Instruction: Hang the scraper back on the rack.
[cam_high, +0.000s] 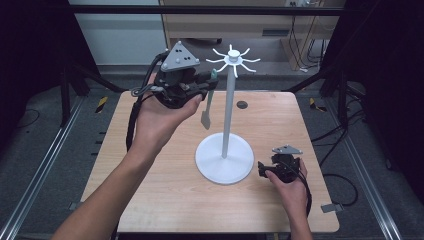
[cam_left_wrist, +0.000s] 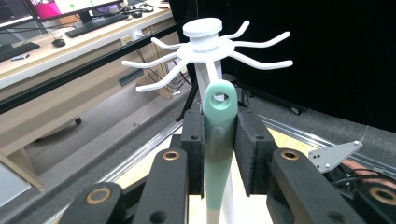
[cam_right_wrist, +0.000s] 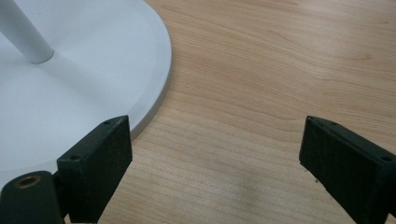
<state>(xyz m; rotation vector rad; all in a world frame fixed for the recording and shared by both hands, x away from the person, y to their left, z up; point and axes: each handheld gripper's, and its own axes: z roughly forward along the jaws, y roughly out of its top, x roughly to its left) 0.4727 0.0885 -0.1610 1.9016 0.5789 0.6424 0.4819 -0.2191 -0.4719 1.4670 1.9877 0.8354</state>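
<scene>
Spatula handle (cam_left_wrist: 218, 135), mint green with an oval hole at its top end, sits between the two black pads (cam_left_wrist: 194, 144) of the left gripper (cam_left_wrist: 219, 149); the jaws are nearly closed and press on it from both sides. In the left gripper view the handle stands upright, and its hole is just below the white hooks (cam_left_wrist: 261, 63) of the rack, not yet on any of them. In the high view the left gripper (cam_high: 210, 82) is held up in the person's left hand (cam_high: 160, 117), close to the top of the white stand (cam_high: 229, 100). The spatula (cam_high: 207, 107) hangs down from the jaws, with its grey blade above the table and free of it, just beside the white pole.

The right gripper (cam_right_wrist: 215, 158) has its jaws wide open with nothing between them; bare wood of the table (cam_right_wrist: 261, 70) shows in the gap. Its left pad (cam_right_wrist: 95, 163) is at the edge of the round white base (cam_right_wrist: 93, 79) of the stand. In the high view the right gripper (cam_high: 261, 169) rests low by the table, in the right hand (cam_high: 290, 192), just beside the base on its right side.
</scene>
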